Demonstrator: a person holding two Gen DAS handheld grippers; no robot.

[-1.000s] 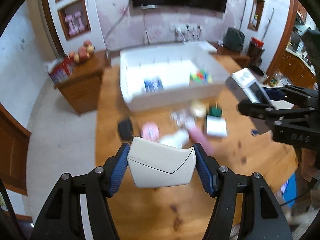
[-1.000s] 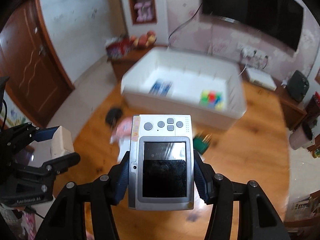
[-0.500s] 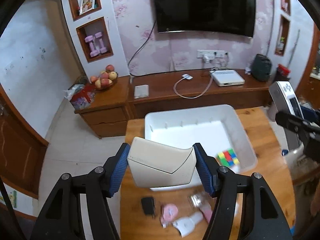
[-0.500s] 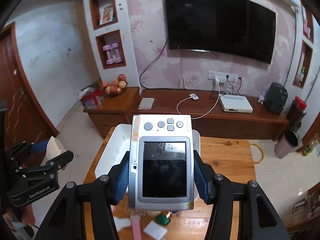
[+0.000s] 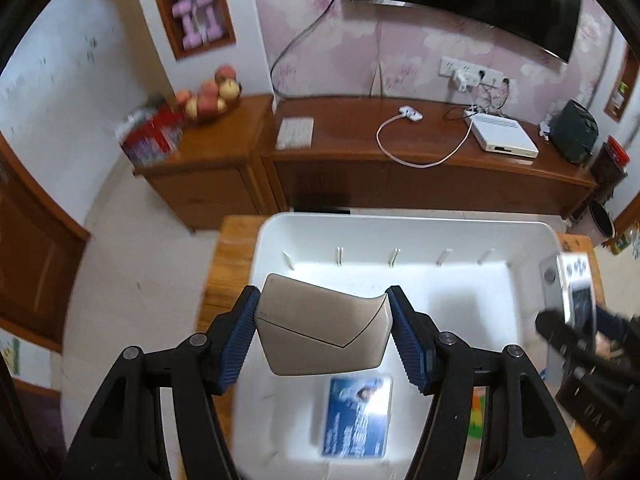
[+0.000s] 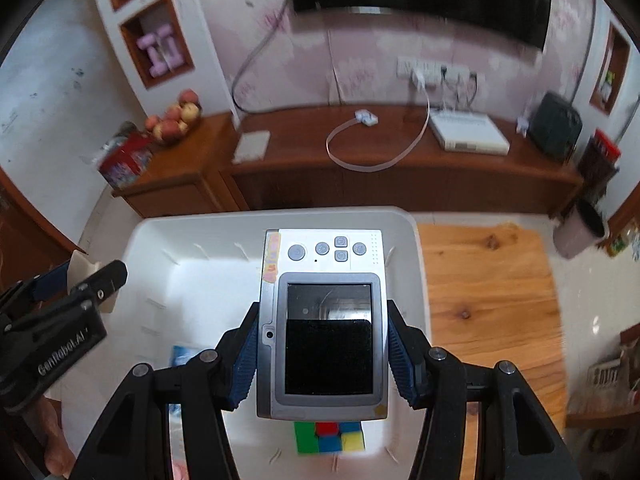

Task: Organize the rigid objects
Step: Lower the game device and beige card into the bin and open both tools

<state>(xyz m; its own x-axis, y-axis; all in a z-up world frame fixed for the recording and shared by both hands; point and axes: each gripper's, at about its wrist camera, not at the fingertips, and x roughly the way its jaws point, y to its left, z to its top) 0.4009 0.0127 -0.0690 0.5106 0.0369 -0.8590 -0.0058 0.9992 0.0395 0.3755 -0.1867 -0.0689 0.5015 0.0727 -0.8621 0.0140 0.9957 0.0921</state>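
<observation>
Both grippers loaded, both over the bin [image 5: 532, 240]. Left gripper [image 5: 323, 334]: jaws clamped on the sides of a beige case [image 5: 320, 332], pads on its two ends so it hangs flat over the bin's left half. Right gripper [image 6: 322, 354]: jaws closed on a silver camera [image 6: 324, 320], screen facing the lens, gripped by its long edges over the bin's right half. Side-by-side hold looks meant for dropping both at once without collision.

Bin sits on the wood counter [image 6: 488, 292], white, slotted walls, no dividers fitted. Inside: a blue card [image 5: 357, 416] lying flat, a colour cube [image 6: 330, 436] under the camera. Rest of floor bare.
</observation>
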